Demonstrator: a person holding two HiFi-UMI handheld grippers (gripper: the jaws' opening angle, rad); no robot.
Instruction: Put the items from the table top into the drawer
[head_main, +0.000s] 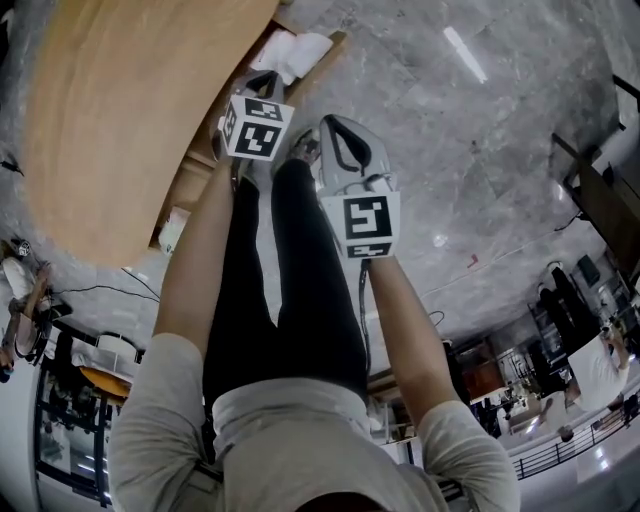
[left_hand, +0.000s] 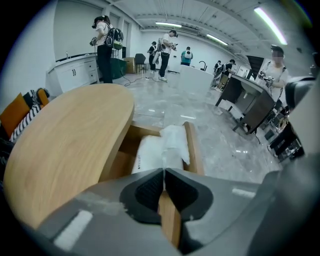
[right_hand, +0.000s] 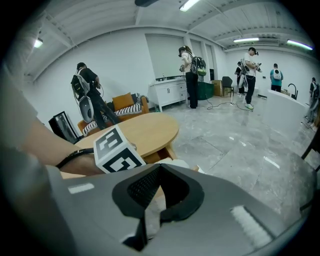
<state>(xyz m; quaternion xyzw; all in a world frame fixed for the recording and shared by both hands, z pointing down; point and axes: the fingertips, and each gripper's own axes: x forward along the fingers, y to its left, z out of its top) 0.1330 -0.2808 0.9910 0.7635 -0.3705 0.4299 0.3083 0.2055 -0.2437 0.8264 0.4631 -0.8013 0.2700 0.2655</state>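
- White wrapped packs (left_hand: 161, 149) lie inside the open wooden drawer (left_hand: 193, 146). They are crumpled white plastic, one with small print along its side that I can't read.
- The drawer sticks out from under the rounded edge of the table (left_hand: 65, 145), a light wood top.
- My left gripper (left_hand: 164, 173) sits just short of the drawer's open end. Its fingers are together at the tips with nothing between them. Only the drawer's wooden rim shows behind them.
- My right gripper (right_hand: 159, 168) is beside the left one, off the table edge and over the floor. Its fingers meet at the tips and grip nothing. A bit of white pack shows behind the gap.
- The left gripper's marker cube (right_hand: 118, 153) is in the right gripper view, with my forearm and a dark wristband (right_hand: 75, 158) behind it.
- The grey marble floor (left_hand: 210, 125) runs around the table.
- Several people (right_hand: 191, 75) stand further back, near a white cabinet (right_hand: 170, 93).
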